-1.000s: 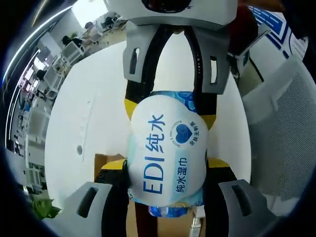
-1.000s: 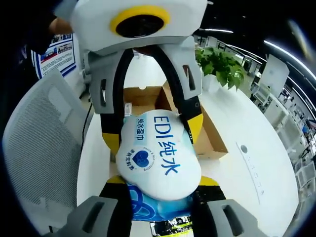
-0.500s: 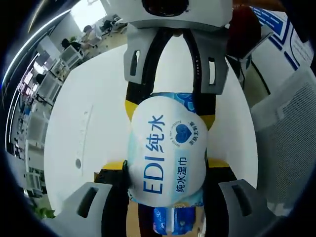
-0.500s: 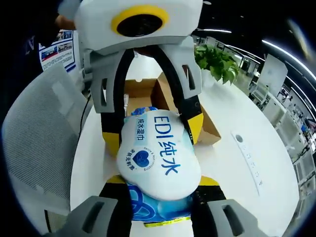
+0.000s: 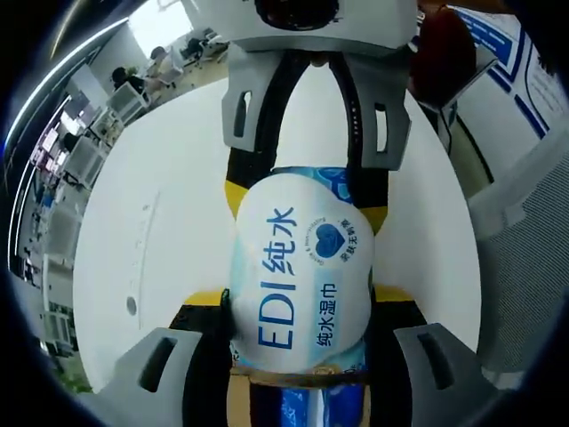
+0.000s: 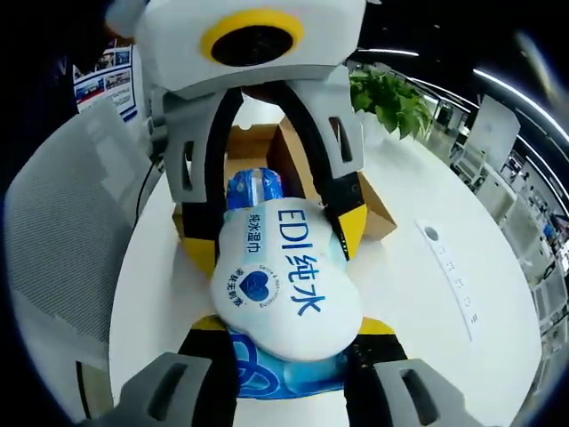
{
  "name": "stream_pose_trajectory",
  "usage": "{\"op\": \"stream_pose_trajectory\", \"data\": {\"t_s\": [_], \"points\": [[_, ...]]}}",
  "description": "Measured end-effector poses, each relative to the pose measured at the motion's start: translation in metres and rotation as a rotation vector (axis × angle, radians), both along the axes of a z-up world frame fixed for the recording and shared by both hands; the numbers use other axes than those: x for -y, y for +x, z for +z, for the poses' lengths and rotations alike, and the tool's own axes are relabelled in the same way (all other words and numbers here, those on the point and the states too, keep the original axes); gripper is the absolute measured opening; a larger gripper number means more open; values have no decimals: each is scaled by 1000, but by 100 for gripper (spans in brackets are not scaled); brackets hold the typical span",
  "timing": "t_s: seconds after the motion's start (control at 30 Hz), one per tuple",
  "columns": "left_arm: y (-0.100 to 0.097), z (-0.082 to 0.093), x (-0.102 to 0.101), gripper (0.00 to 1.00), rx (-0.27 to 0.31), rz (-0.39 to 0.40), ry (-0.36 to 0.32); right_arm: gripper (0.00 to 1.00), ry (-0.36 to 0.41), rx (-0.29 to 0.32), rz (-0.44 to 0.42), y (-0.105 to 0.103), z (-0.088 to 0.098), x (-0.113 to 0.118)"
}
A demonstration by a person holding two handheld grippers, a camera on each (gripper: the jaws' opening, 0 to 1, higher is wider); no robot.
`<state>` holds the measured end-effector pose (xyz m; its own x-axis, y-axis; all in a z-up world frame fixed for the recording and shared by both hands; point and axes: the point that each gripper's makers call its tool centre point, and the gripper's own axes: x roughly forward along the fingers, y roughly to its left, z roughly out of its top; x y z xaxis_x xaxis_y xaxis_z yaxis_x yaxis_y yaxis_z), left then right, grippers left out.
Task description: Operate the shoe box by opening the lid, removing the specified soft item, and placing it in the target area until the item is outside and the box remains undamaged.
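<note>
Left gripper [image 5: 300, 374], left gripper view: jaws closed on near end of wet-wipes pack [image 5: 300, 267], white w/ blue "EDI" print. Right gripper [image 5: 307, 191] grips the far end. Pack held above white table [image 5: 169, 222].

Right gripper view: right gripper [image 6: 286, 342] clamps near end of the pack [image 6: 280, 280]; left gripper [image 6: 271, 236] holds far end. Open cardboard shoe box [image 6: 369, 200] sits on table just behind; pack is outside it. Potted plant [image 6: 391, 98] beyond, mesh chair [image 6: 67, 222] beside table.

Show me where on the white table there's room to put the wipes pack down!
Bare table lies between the open cardboard shoe box and the power-socket strip, and on past the strip. Left of the box there's only a narrow strip beside the mesh chair. The box side is crowded. Both grippers hold the wipes pack.
</note>
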<state>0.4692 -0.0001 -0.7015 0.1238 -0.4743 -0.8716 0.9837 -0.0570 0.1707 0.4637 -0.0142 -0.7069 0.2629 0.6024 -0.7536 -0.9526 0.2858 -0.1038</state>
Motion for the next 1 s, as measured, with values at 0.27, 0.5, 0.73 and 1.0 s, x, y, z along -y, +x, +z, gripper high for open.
{"op": "stream_pose_trajectory", "data": {"t_s": [0.27, 0.5, 0.73, 1.0], "points": [[5, -23, 4, 60, -13, 3, 5, 42, -12, -12, 4, 4, -22, 4], [7, -38, 7, 60, -24, 0, 13, 42, -14, -20, 5, 7, -37, 7], [9, -49, 6, 60, -31, -2, 21, 42, -9, -26, 7, 8, -47, 7], [6, -60, 4, 60, -46, -5, 34, 43, -6, -35, 20, 6, -56, 4]]}}
